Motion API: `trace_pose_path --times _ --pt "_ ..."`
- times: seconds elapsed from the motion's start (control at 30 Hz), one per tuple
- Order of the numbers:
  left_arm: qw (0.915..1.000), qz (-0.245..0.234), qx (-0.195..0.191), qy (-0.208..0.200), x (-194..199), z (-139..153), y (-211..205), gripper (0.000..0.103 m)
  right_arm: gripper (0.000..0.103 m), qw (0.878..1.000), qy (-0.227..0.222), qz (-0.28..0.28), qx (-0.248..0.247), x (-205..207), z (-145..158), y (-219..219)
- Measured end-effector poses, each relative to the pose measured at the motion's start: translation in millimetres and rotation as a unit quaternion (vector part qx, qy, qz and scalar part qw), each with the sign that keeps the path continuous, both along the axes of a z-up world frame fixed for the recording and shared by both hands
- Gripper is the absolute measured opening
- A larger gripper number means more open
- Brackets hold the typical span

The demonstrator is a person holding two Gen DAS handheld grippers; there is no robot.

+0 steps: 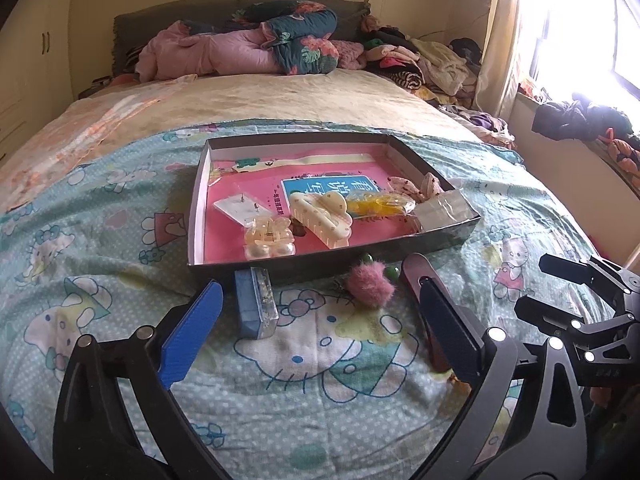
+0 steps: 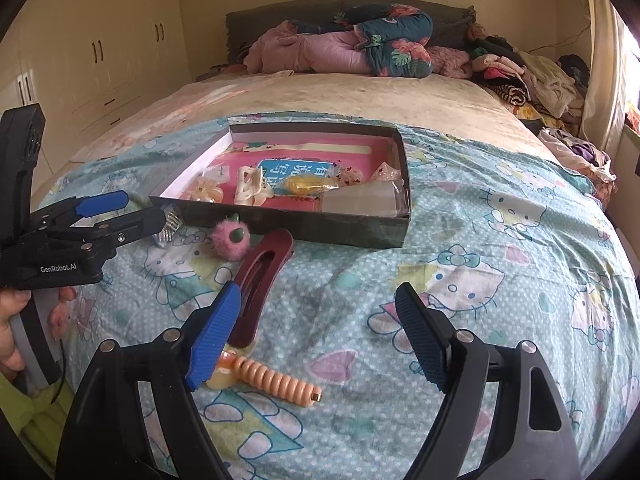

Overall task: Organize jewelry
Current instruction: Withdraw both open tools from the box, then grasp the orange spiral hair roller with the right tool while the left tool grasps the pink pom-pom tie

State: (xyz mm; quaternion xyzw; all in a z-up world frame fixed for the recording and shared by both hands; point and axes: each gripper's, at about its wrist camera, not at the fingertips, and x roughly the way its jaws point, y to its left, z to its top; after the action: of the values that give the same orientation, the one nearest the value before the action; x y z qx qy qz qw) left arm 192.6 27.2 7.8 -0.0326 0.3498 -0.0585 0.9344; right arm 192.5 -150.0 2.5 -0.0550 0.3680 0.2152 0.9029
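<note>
A shallow dark box (image 1: 446,238) (image 2: 344,232) with a pink lining lies on the bed and holds several hair clips, among them a cream claw clip (image 1: 320,216) (image 2: 250,186). In front of it on the sheet lie a blue glitter clip (image 1: 256,304), a pink fuzzy clip (image 1: 370,284) (image 2: 232,240), a maroon barrette (image 1: 416,274) (image 2: 260,280) and a peach spiral clip (image 2: 276,380). My left gripper (image 1: 316,332) is open and empty, just short of the blue clip. My right gripper (image 2: 320,336) is open and empty; its left pad (image 2: 214,336) is beside the barrette.
The bed has a Hello Kitty sheet (image 2: 480,280), with a folded quilt (image 1: 248,48) at the head and a clothes pile (image 1: 432,64) at the far right. Wardrobes (image 2: 100,60) stand left, a bright window (image 1: 580,20) right.
</note>
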Motion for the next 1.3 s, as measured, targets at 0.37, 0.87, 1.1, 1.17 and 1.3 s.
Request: trace_pose_path --times 0.37,0.87,1.1,1.17,1.3 --pt "0.9997 -0.021 -0.006 0.012 -11 -9 -13 0.091 0.077 1.000 0.009 0.010 -0.014 -23 -17 -6" --pt "0.9981 -0.049 0.004 0.037 -9 -30 -35 0.091 0.078 0.997 -0.005 0.039 -0.067 -42 -38 -1" --pt "0.9982 -0.036 0.007 0.048 5 -38 -34 0.083 0.078 0.995 -0.003 0.055 -0.086 -40 -48 7" --pt "0.9981 -0.033 0.004 0.051 11 -41 -33 0.078 0.078 0.994 -0.003 0.058 -0.093 -38 -50 10" --pt "0.9980 -0.030 0.005 0.055 21 -44 -33 0.072 0.078 0.993 -0.003 0.064 -0.101 -35 -55 14"
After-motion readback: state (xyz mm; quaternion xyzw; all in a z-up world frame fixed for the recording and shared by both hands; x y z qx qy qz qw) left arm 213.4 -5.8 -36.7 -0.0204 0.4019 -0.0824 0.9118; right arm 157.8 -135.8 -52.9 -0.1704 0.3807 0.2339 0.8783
